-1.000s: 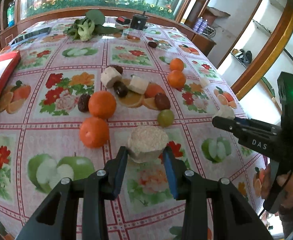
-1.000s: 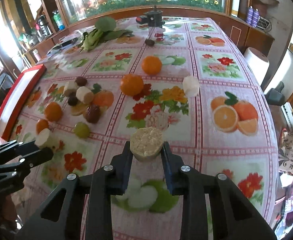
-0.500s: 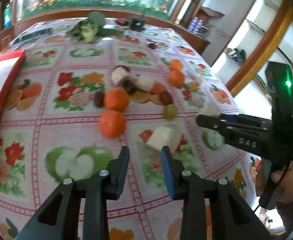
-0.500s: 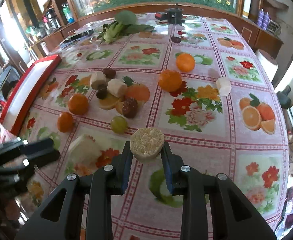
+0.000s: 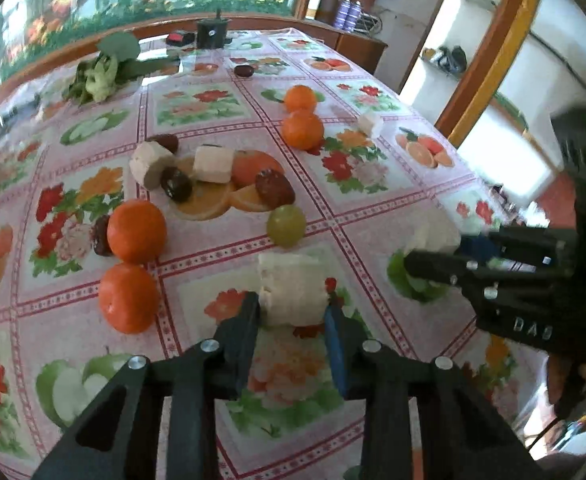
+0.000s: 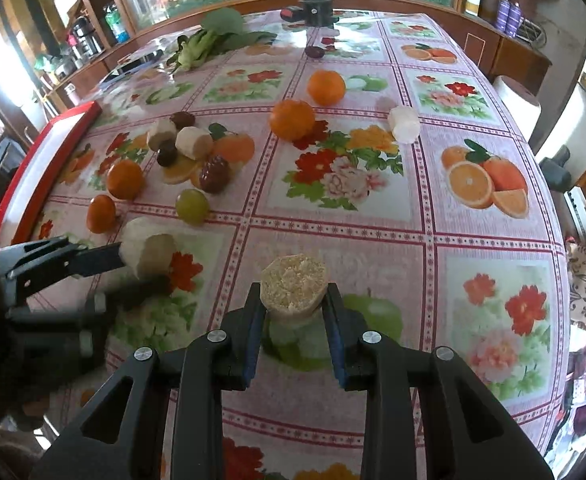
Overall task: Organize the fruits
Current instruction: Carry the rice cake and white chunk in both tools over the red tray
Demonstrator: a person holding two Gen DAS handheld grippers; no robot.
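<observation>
Beyond jaws: green grape point(image 5: 286, 225), oranges point(image 5: 136, 230) | each clamps a white chunk point(image 5: 291, 294)

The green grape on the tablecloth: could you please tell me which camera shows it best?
The left wrist view: the green grape sits near the centre, large and unobstructed, beside the printed orange slices. The right wrist view also shows all of it, but smaller, off to the left.
</observation>
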